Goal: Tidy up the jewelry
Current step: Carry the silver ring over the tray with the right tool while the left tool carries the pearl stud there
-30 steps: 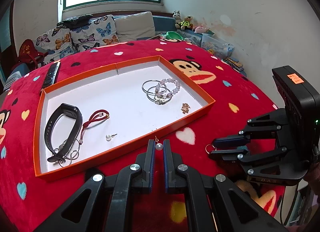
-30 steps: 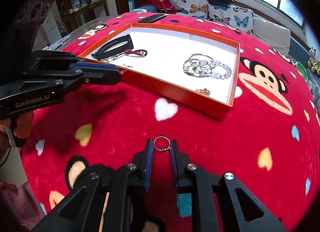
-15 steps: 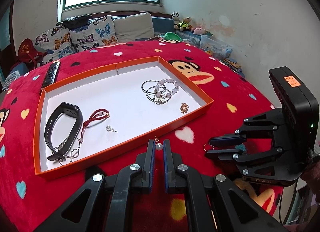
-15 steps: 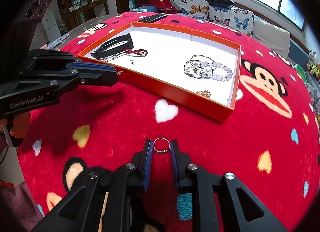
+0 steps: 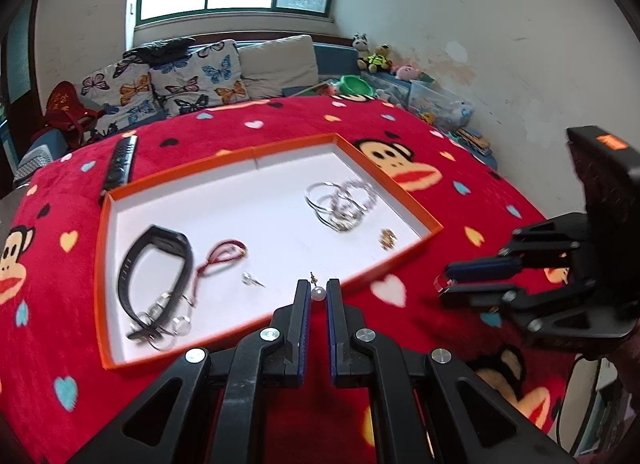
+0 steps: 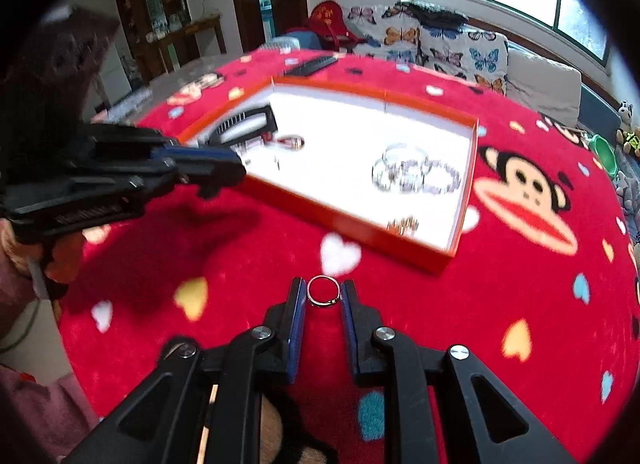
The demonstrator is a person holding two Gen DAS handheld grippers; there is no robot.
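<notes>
I see pearl earring (image 5: 318, 293) pinched at the tips of my left gripper (image 5: 319, 296), jaws narrow, over the orange tray (image 5: 404, 254) near rim | ring (image 6: 323, 291) clamped between right gripper (image 6: 323, 298) jaws, slightly wider, above the red tabletop (image 6: 500, 284), short of tray.

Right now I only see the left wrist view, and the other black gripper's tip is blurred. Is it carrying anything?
Observer: Yes, the right gripper pinches a small silver ring.
Operator: Over the orange cardboard tray?
Observer: No, over the red heart-patterned blanket, short of the tray.
Operator: What's behind my gripper with the pearl stud earring?
Observer: A bare hand grips the left gripper by its handle.
</notes>
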